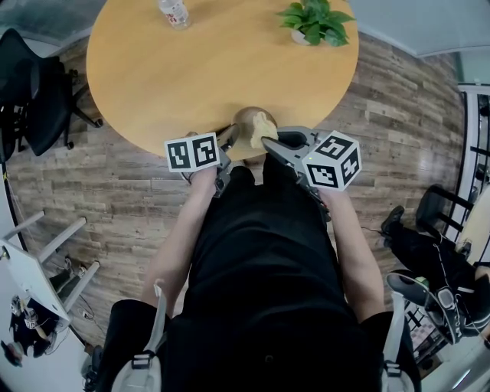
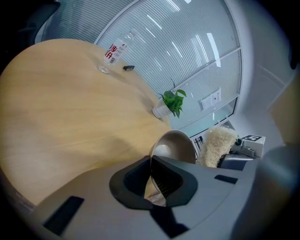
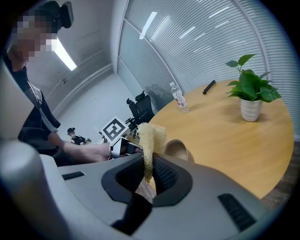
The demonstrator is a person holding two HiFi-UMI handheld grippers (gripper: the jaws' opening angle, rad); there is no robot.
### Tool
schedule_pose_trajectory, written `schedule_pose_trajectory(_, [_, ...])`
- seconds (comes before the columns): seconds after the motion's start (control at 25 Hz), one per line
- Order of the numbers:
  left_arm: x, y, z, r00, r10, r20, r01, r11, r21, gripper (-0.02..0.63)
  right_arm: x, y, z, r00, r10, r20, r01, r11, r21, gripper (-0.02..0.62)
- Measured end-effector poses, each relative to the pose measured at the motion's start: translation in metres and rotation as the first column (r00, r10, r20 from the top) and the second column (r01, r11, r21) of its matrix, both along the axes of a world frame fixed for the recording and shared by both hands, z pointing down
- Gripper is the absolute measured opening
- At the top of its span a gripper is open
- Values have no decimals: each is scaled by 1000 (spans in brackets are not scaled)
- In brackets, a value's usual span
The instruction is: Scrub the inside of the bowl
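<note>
A tan bowl (image 1: 246,121) stands tilted at the near edge of the round wooden table (image 1: 153,76). My left gripper (image 1: 229,138) is shut on the bowl's rim; in the left gripper view the thin rim (image 2: 151,169) runs between the pads of that gripper (image 2: 153,177). My right gripper (image 1: 267,141) is shut on a pale yellow loofah sponge (image 1: 262,125), which stands up out of that gripper (image 3: 149,172) in the right gripper view. The sponge (image 3: 151,138) is just beside the bowl (image 3: 177,149), at its opening. The sponge (image 2: 216,146) also shows to the right of the bowl (image 2: 176,146).
A potted plant (image 1: 315,21) and a water bottle (image 1: 174,13) stand at the table's far side, with a dark pen (image 3: 208,86) near them. Office chairs (image 1: 34,96) stand on the wood floor at left. A person (image 3: 44,136) is beside me.
</note>
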State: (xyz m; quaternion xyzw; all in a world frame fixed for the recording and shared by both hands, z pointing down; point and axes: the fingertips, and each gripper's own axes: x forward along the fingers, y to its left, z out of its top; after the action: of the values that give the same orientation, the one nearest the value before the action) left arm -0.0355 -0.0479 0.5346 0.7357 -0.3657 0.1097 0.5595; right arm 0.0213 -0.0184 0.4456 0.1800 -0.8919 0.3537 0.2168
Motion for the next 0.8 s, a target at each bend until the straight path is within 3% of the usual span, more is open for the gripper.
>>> schedule_pose_trajectory(0.12, [1, -2, -11, 999, 18, 36, -19, 999, 45, 21, -8, -1, 5, 999, -10, -31, 10, 1000, 5, 37])
schedule_pose_trajectory(0.24, [-2, -6, -26, 995, 28, 94, -38, 994, 104, 21, -11, -5, 14, 994, 3, -111, -1, 1000, 20, 37])
schedule_pose_trajectory(0.48, [-7, -3, -42, 991, 26, 132, -47, 986, 159, 23, -15, -7, 29, 964, 46, -261, -41, 999, 22, 37])
schedule_pose_trajectory(0.6, [-3, 0, -49, 990, 43, 132, -68, 979, 194, 23, -17, -8, 34, 957, 71, -280, -75, 997, -4, 37])
schedule_pose_trajectory(0.8, [3, 7, -58, 981, 84, 177, -126, 963, 238, 25, -24, -1, 39, 961, 99, -258, -136, 982, -128, 37])
